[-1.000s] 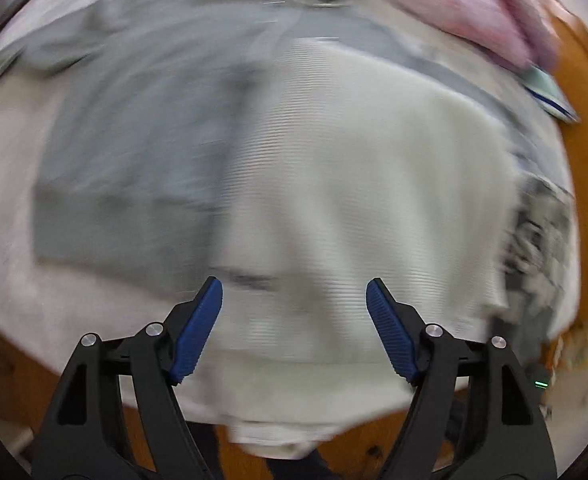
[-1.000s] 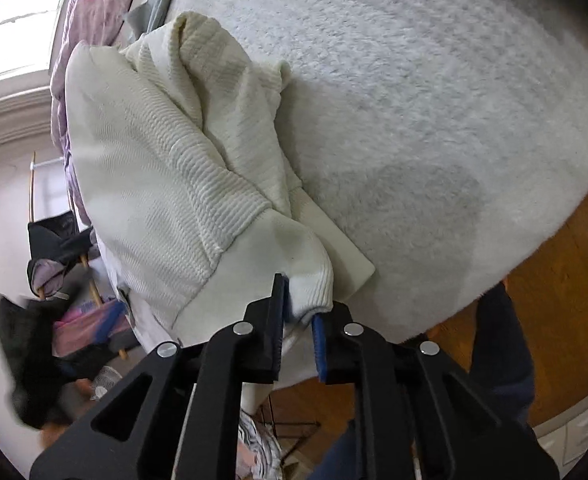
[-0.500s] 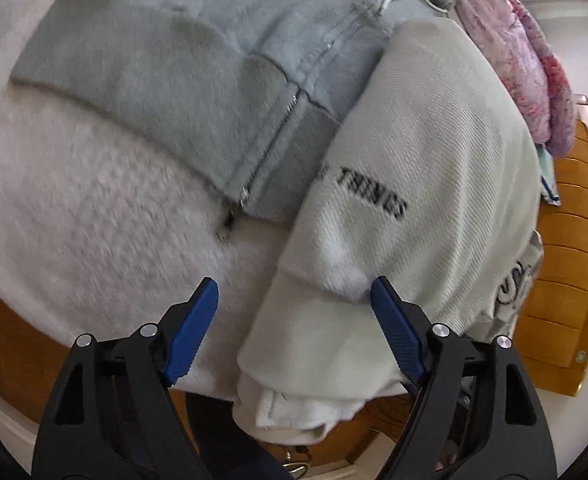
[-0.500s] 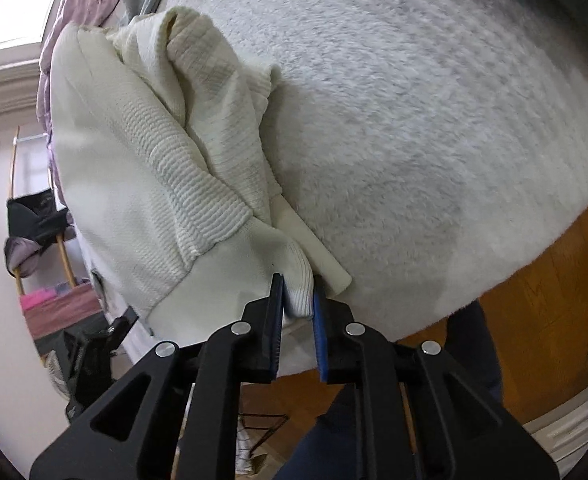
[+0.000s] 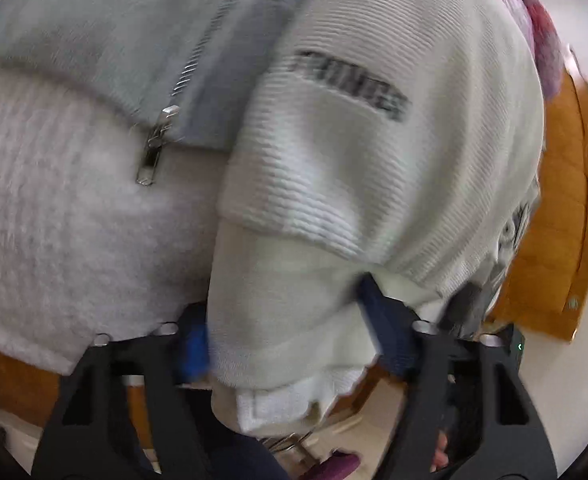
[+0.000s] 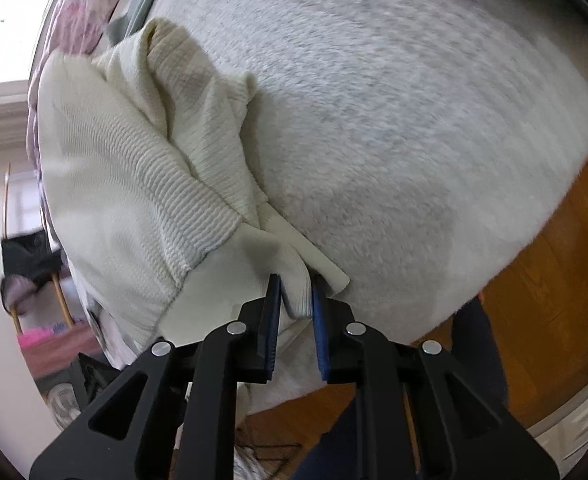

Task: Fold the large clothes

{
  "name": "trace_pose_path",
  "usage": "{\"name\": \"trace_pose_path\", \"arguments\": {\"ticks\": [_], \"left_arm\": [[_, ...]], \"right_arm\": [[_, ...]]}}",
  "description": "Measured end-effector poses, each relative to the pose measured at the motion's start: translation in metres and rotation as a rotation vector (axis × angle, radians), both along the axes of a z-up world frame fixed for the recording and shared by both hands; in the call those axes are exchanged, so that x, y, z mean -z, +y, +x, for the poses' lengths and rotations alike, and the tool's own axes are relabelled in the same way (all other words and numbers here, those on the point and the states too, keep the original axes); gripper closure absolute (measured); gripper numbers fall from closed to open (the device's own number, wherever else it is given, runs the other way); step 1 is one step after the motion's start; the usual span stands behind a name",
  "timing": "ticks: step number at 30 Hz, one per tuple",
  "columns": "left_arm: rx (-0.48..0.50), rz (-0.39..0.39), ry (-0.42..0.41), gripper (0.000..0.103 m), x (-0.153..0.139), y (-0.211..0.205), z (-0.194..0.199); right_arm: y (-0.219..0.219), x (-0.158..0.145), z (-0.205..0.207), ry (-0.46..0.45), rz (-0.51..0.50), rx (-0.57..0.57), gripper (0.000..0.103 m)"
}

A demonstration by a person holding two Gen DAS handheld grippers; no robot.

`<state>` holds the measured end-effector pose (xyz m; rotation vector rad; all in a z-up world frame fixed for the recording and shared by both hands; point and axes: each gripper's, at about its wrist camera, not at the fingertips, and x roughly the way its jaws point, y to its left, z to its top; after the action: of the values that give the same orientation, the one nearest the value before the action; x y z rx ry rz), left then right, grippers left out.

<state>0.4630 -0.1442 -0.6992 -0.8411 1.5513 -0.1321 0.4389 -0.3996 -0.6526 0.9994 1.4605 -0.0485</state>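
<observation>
A cream ribbed sweater (image 5: 374,152) with dark lettering lies on a fluffy white blanket (image 5: 66,232). In the left wrist view my left gripper (image 5: 290,336) is open, its blue pads astride the sweater's smooth lower hem at the bed edge. In the right wrist view the same sweater (image 6: 134,184) lies bunched, and my right gripper (image 6: 296,300) is shut on a fold of its hem at the edge of the blanket (image 6: 414,120).
A grey zip hoodie (image 5: 134,32) lies beside the sweater, partly under it. A pink floral quilt (image 6: 90,4) is at the far side. Wooden bed frame (image 5: 566,216) and wood floor (image 6: 554,292) border the bed. Dark clothes hang on a rack (image 6: 30,256).
My left gripper has moved in onto the sweater's hem, its pads now on either side of it. My right gripper keeps its hold on the hem and has hardly moved.
</observation>
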Motion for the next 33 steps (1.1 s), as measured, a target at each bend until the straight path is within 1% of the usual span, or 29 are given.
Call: {"name": "trace_pose_path", "arguments": {"ticks": [1,2,3,4,5,7,9,10,12,13,16,18,19,21,25,26,28,29,31,32,33], "left_arm": [[0.026,0.002,0.008,0.057,-0.005,-0.002,0.002],[0.048,0.004,0.013,0.068,-0.01,-0.003,0.004],[0.054,-0.004,0.019,0.075,-0.013,-0.003,0.006],[0.05,-0.029,0.034,0.077,-0.02,0.0,0.007],[0.046,-0.052,0.043,0.078,-0.025,0.001,0.009],[0.046,-0.086,0.051,0.078,-0.037,0.005,0.013],[0.029,-0.13,0.062,0.078,-0.047,0.007,0.016],[0.021,-0.156,0.062,0.078,-0.054,0.009,0.018],[0.024,-0.174,0.063,0.078,-0.062,0.012,0.024],[0.022,-0.193,0.066,0.078,-0.066,0.012,0.026],[0.011,-0.226,0.076,0.078,-0.071,0.013,0.033],[0.003,-0.242,0.087,0.078,-0.071,0.014,0.033],[0.015,-0.238,0.083,0.078,-0.071,0.014,0.034],[0.025,-0.239,0.085,0.078,-0.073,0.015,0.034],[0.015,-0.249,0.096,0.078,-0.068,0.014,0.033],[0.02,-0.243,0.096,0.078,-0.067,0.014,0.033],[0.043,-0.226,0.093,0.078,-0.067,0.012,0.033],[0.048,-0.221,0.095,0.078,-0.066,0.012,0.033],[0.066,-0.203,0.099,0.077,-0.068,0.009,0.036],[0.089,-0.185,0.101,0.074,-0.07,0.007,0.038],[0.108,-0.17,0.1,0.065,-0.071,0.006,0.04]], "right_arm": [[0.0,0.001,-0.002,0.002,0.003,0.021,0.084],[0.0,0.0,-0.008,0.009,0.018,0.062,0.079],[-0.003,0.001,-0.014,0.014,0.045,0.104,0.066],[-0.004,0.001,-0.022,0.021,0.076,0.16,0.057],[-0.005,-0.001,-0.031,0.022,0.119,0.23,0.046],[-0.002,-0.006,-0.05,0.003,0.227,0.345,0.04],[0.005,-0.011,-0.065,-0.01,0.298,0.426,0.03],[0.013,-0.011,-0.073,-0.02,0.341,0.466,0.029],[0.03,-0.008,-0.09,-0.033,0.456,0.562,0.025],[0.037,-0.003,-0.097,-0.035,0.508,0.615,0.025],[0.054,0.009,-0.106,-0.035,0.612,0.709,0.025],[0.067,0.018,-0.108,-0.042,0.692,0.774,0.022],[0.071,0.021,-0.109,-0.047,0.719,0.799,0.021],[0.079,0.028,-0.107,-0.07,0.726,0.831,0.018],[0.087,0.041,-0.098,-0.105,0.764,0.857,0.017],[0.078,0.041,-0.099,-0.112,0.769,0.852,0.017],[0.078,0.041,-0.087,-0.121,0.765,0.826,0.017],[0.078,0.04,-0.079,-0.113,0.747,0.807,0.018],[0.08,0.028,-0.066,-0.112,0.694,0.755,0.029],[0.078,0.025,-0.064,-0.1,0.662,0.722,0.046],[0.076,0.021,-0.063,-0.089,0.623,0.686,0.067]]}}
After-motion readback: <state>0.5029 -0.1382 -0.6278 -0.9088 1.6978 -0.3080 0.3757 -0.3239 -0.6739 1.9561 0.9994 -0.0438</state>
